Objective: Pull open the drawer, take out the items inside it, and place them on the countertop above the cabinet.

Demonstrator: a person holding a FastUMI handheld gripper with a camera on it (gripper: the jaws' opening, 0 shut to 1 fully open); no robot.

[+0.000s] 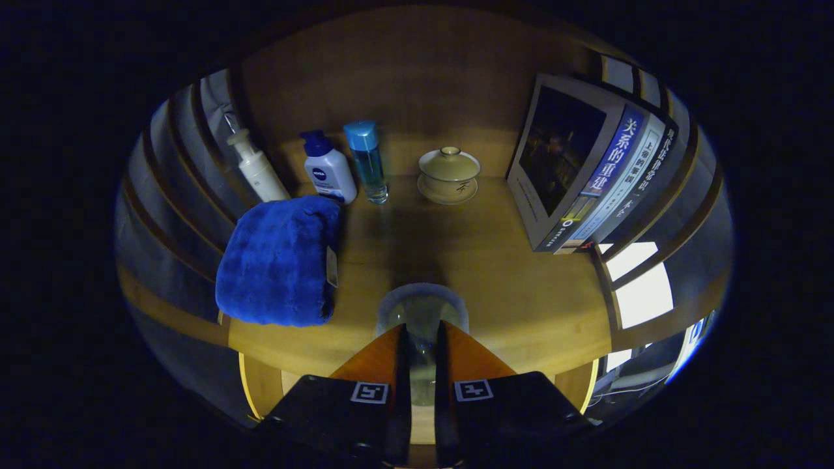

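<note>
My gripper point(422, 331) is over the front part of the wooden countertop point(508, 286). Its fingers stand close together, pressing on the wall of a clear glass cup point(422, 306). The cup's round rim shows just ahead of the fingertips, low over the countertop; I cannot tell whether it touches the wood. Left of the fingers lies a folded blue towel point(277, 260). Below the countertop's front edge, pale wooden edges point(260, 387) show on both sides of the gripper body; the drawer's inside is hidden.
Along the back stand a white pump bottle point(257, 170), a white bottle with a blue cap point(330, 174), a clear blue bottle point(367, 161) and a lidded tea bowl on a saucer point(448, 173). Upright books point(586, 169) lean at the right. Slatted sides flank the counter.
</note>
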